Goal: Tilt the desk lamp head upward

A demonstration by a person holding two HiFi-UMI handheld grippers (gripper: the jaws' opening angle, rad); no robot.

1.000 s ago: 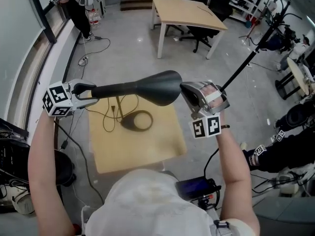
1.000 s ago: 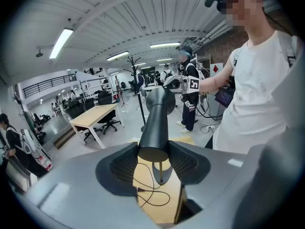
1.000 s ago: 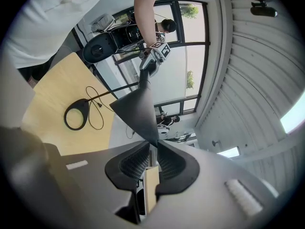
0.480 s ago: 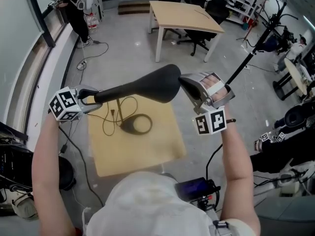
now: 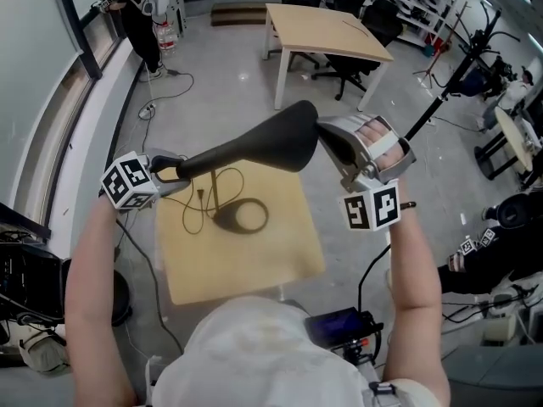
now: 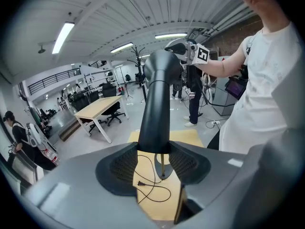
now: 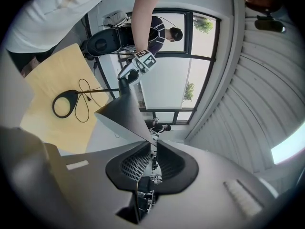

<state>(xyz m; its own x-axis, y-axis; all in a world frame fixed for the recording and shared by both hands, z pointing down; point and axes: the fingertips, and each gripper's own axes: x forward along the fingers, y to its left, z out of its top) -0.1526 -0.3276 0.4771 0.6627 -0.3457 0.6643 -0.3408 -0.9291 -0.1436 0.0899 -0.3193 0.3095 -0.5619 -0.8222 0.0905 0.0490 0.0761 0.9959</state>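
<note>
The black desk lamp head (image 5: 271, 138) hangs over a small wooden table (image 5: 280, 253), its wide end tilted up to the right. My left gripper (image 5: 174, 170) is shut on the head's narrow neck end (image 6: 157, 99). My right gripper (image 5: 327, 138) has the thin rim of the wide end (image 7: 121, 120) between its pads, and its jaws are closing on it. Below on the table lie the lamp's ring base (image 5: 240, 218) and its loose cord (image 5: 197, 195). The thin stem (image 6: 162, 163) shows between the left jaws.
A larger wooden table (image 5: 327, 28) with office chairs (image 5: 365, 24) stands behind. A black tripod pole (image 5: 441, 87) slants at the right. A person (image 5: 140, 7) stands at the back left by the window wall. A dark device (image 5: 335, 325) sits on the floor near me.
The wide end of the lamp head has risen with my right gripper, so the head slopes more steeply. My left gripper has shifted a little to the right, still on the neck.
</note>
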